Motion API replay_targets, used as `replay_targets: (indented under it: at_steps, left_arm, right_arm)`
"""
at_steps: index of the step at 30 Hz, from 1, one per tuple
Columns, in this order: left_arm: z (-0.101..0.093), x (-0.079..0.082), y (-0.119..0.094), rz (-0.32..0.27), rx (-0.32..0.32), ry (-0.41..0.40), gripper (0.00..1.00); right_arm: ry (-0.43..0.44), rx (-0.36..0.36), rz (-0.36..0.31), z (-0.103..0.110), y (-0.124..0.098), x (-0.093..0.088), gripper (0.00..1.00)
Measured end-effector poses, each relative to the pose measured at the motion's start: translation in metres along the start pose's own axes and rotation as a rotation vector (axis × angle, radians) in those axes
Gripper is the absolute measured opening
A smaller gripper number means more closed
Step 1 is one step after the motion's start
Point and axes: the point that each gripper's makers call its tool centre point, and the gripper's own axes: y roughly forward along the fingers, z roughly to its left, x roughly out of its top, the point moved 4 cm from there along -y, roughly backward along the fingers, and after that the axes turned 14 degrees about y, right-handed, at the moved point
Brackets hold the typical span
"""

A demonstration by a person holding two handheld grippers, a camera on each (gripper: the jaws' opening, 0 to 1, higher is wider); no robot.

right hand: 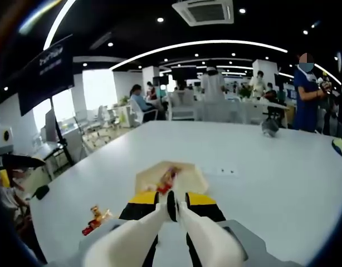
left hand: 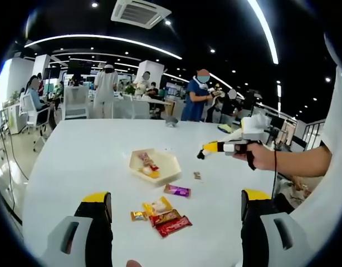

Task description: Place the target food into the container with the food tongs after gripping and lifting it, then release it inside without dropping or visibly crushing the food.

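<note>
Right gripper [left hand: 201,154] hangs over counter [left hand: 93,161], fingers clenched, nothing seen between them. Left gripper [left hand: 176,208] fingers released wide above snacks [left hand: 161,217]. Tray [left hand: 155,166] holds some snacks. Step: pick next snack. Next move needs soft squeeze, slow lift.

White surface [left hand: 93,161], cream tray [left hand: 168,161] at centre. Purple wrapper [left hand: 177,191], red wrapper [left hand: 173,226] lower centre. Yellow-and-black fingers [left hand: 98,208].

Container [left hand: 162,161]: cream hexagonal tray, mid-tabletop, wrapped snacks inside. Wrapped snacks [left hand: 160,214] lie loose beside it, toward the table's [left hand: 93,156] near edge. Food tongs [right hand: 171,222]: white, closed.
</note>
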Motion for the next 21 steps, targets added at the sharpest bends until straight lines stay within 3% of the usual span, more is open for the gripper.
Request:
replay_targets:
  at_steps: [10,21]
  left_arm:
    - [0.011,-0.011,-0.017,0.018,0.067,-0.042,0.97]
    - [0.018,-0.012,-0.025,0.022,0.128,-0.065,0.97]
  right_arm:
    - [-0.013,0.049,0.010,0.009,0.050,0.018,0.17]
    - [-0.027,0.102,0.043,0.019,0.094,0.022,0.18]
